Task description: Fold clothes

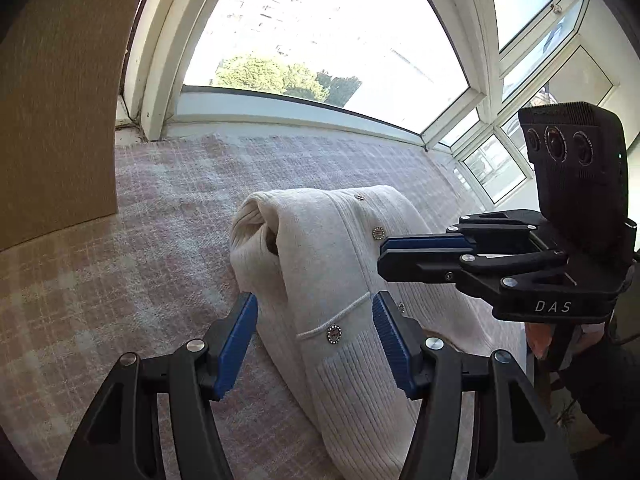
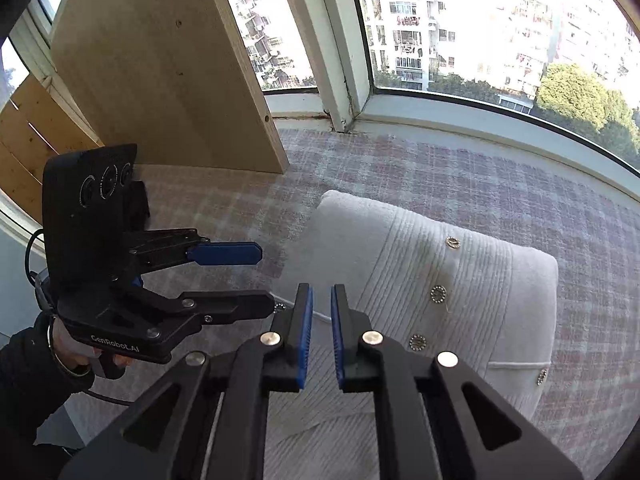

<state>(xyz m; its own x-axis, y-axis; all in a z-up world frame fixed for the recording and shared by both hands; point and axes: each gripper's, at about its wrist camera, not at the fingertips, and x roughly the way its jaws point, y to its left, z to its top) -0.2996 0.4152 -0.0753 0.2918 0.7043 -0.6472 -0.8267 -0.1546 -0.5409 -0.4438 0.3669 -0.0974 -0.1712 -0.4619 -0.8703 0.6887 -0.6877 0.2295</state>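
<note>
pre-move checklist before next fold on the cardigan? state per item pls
1. Left gripper open and empty, jaws straddling the white cardigan: ok.
2. Right gripper free of fabric: cannot tell; jaws nearly closed with a narrow gap, no cloth visibly pinched.
3. Cardigan lying flat: not ok, it is bunched, with a rolled sleeve humped at the far end.
4. Button placket visible and facing up: ok.
5. Checked blanket around the garment free of other items: ok.
6. Wooden board away from the cardigan: ok.
</note>
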